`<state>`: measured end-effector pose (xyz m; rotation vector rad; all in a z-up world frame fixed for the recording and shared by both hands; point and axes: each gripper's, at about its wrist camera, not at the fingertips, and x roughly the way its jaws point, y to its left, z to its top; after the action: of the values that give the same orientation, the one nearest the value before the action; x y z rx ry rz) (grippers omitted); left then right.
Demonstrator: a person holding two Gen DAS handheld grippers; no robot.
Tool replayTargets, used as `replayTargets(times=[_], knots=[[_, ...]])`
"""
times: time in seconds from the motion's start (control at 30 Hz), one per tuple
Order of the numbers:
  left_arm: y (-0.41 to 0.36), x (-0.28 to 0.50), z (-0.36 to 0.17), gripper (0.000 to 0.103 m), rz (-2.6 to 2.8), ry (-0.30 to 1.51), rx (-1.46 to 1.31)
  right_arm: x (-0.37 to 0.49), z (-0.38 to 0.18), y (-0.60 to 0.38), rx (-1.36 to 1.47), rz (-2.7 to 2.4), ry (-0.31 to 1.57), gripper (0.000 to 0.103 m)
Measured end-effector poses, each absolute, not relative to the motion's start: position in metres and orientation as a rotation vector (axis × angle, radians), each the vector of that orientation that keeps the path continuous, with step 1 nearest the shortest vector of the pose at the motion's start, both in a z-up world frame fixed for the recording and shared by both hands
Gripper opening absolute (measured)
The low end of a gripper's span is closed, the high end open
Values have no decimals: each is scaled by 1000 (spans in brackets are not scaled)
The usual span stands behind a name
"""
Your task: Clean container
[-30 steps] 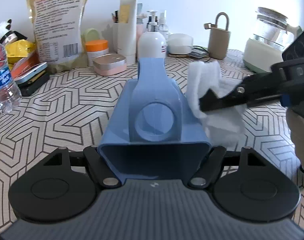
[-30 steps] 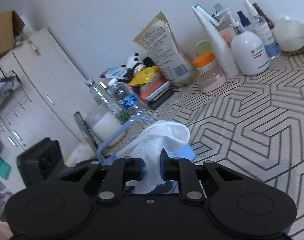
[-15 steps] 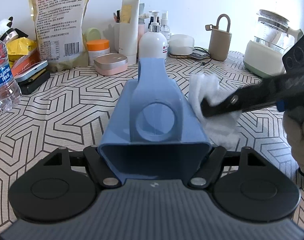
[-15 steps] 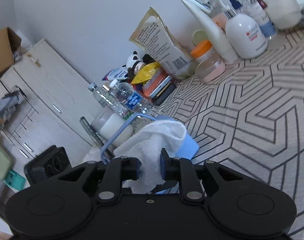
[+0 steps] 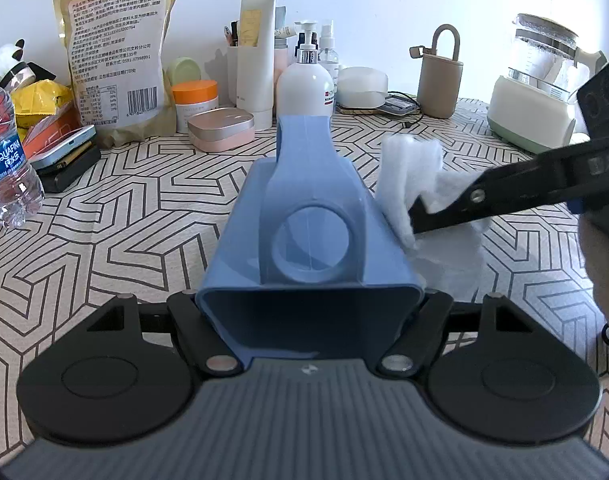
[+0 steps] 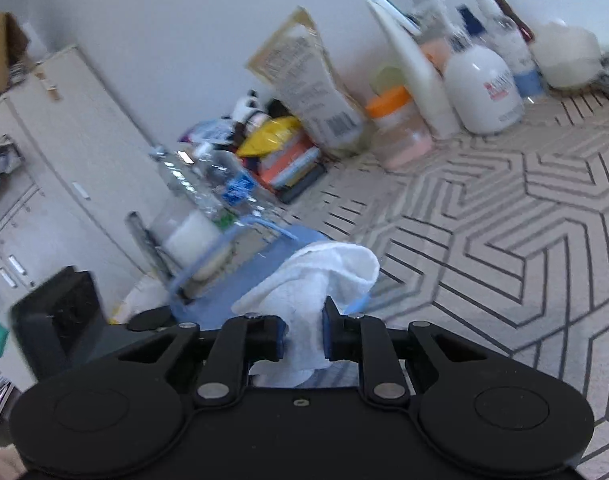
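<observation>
A blue plastic container (image 5: 308, 216) lies along my left gripper (image 5: 310, 320), open mouth toward the camera. The left jaws are shut on its sides near the rim. From the right comes my right gripper (image 5: 420, 216), shut on a white cloth (image 5: 412, 168) that presses against the container's right outer wall. In the right wrist view the cloth (image 6: 324, 280) bulges out between the right gripper's (image 6: 303, 336) blue pads, over the blue container (image 6: 240, 296). A hand shows at the right edge.
The patterned tablecloth (image 5: 144, 200) carries a snack bag (image 5: 116, 60), water bottle (image 5: 4, 160), pink tin (image 5: 220, 128), pump bottle (image 5: 306, 84), beige flask (image 5: 440, 76) and kettle (image 5: 540, 92) along the back. A pale cabinet (image 6: 44, 152) stands beyond the table's left end.
The right gripper has shifted the cloth slightly along the container's right wall and rolled a little. The left gripper and the container have stayed put.
</observation>
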<state>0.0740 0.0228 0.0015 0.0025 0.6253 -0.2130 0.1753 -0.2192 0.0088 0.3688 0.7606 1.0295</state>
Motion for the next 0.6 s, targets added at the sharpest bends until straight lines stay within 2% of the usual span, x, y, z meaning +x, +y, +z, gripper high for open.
replayTargets(times=[0.23, 0.6], knots=[[21, 73, 2, 73, -211, 624, 15, 168, 16, -218, 348, 1068, 730, 25], [21, 73, 1, 73, -209, 623, 25, 179, -3, -210, 263, 946, 821, 26]])
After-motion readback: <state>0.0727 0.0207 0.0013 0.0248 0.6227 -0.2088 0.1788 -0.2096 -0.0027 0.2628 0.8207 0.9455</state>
